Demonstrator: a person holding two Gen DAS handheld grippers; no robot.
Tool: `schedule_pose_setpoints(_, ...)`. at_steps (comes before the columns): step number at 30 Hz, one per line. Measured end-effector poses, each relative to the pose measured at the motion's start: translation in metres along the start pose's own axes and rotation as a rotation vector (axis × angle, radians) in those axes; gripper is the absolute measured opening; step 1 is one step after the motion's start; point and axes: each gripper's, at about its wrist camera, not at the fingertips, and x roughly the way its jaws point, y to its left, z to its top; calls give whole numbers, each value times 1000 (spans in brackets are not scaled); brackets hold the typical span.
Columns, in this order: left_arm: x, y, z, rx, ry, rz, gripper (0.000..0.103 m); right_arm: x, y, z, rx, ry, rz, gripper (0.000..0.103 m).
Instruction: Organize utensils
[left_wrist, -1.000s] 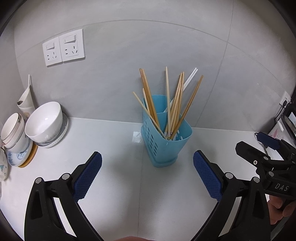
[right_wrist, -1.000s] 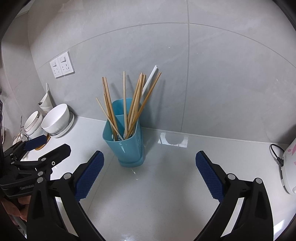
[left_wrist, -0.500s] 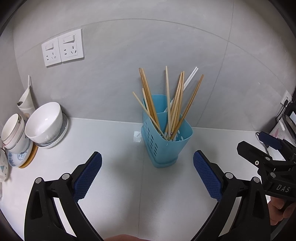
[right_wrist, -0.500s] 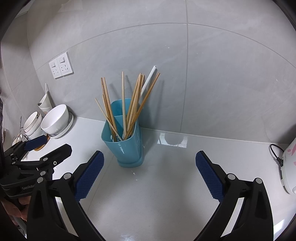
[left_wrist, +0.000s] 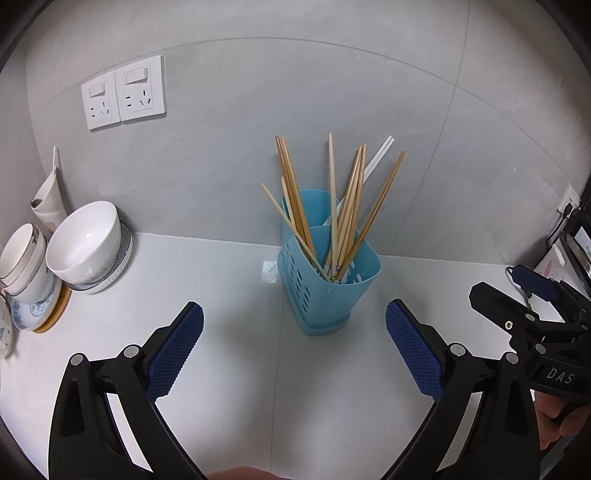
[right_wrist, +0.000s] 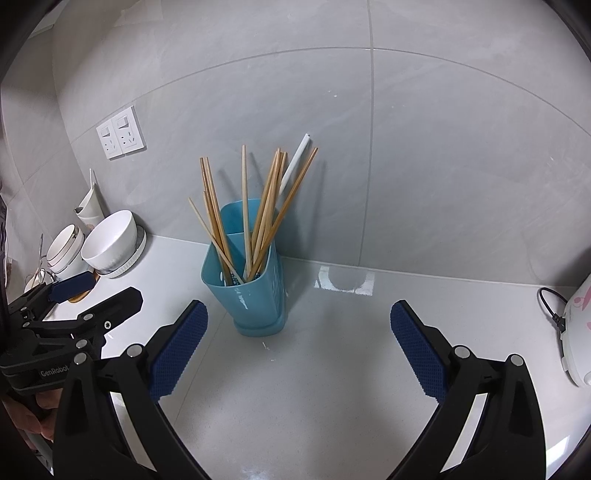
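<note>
Bamboo chopsticks (left_wrist: 347, 206) stand in blue holder (left_wrist: 328, 288) near worktop's (left_wrist: 221, 369) back edge, unchanged over the last second; left gripper (left_wrist: 294, 354) and right gripper (right_wrist: 299, 350) both spread, empty. Fits done or pre-sort.

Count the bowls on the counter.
2 clear ones, both at the left by the wall: a large white bowl on a ribbed plate, and a gold-rimmed bowl further left. It seems stacked on others, so more may be hidden.

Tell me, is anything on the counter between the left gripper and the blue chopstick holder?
Nothing visible. The left gripper is open and faces the blue chopstick holder across bare counter. The bowls sit far left.
</note>
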Motion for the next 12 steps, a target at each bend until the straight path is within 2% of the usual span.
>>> schedule_pose_setpoints(8,0,-3,-1,5,9,-25,97,0,0,0,4,1,-2,95)
schedule_pose_setpoints(12,0,-3,-1,1,7,-12,97,1,0,-1,2,1,0,95)
